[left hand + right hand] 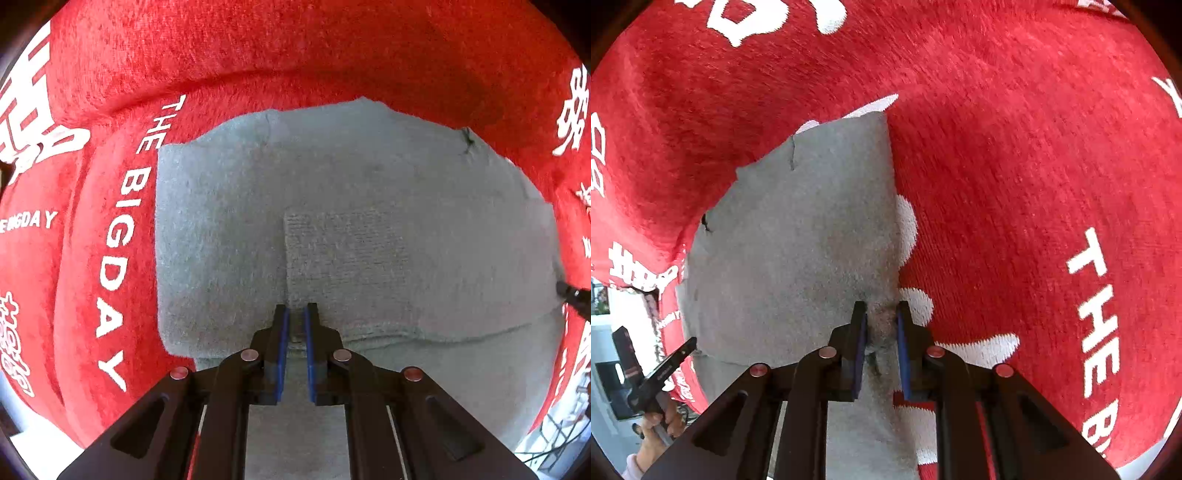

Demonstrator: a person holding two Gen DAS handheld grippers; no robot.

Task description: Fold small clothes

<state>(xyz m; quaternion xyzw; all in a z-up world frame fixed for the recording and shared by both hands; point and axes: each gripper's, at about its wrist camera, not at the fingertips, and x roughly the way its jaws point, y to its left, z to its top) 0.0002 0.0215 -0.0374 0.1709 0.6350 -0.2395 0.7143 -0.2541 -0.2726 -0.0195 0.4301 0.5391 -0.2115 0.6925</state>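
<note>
A small grey knit garment lies spread on a red plush blanket with white lettering. My left gripper is shut on the garment's near hem, cloth bunched between the blue pads. In the right wrist view the same grey garment runs away from me, its right edge straight against the red blanket. My right gripper is shut on a pinched fold of the garment at its right edge. The left gripper's black finger and the hand holding it show at the lower left.
The blanket fills almost all of both views, with white "THE BIG DAY" lettering and white characters. The right gripper's tip pokes in at the right edge. A bright floor with dark objects shows beyond the blanket's edge.
</note>
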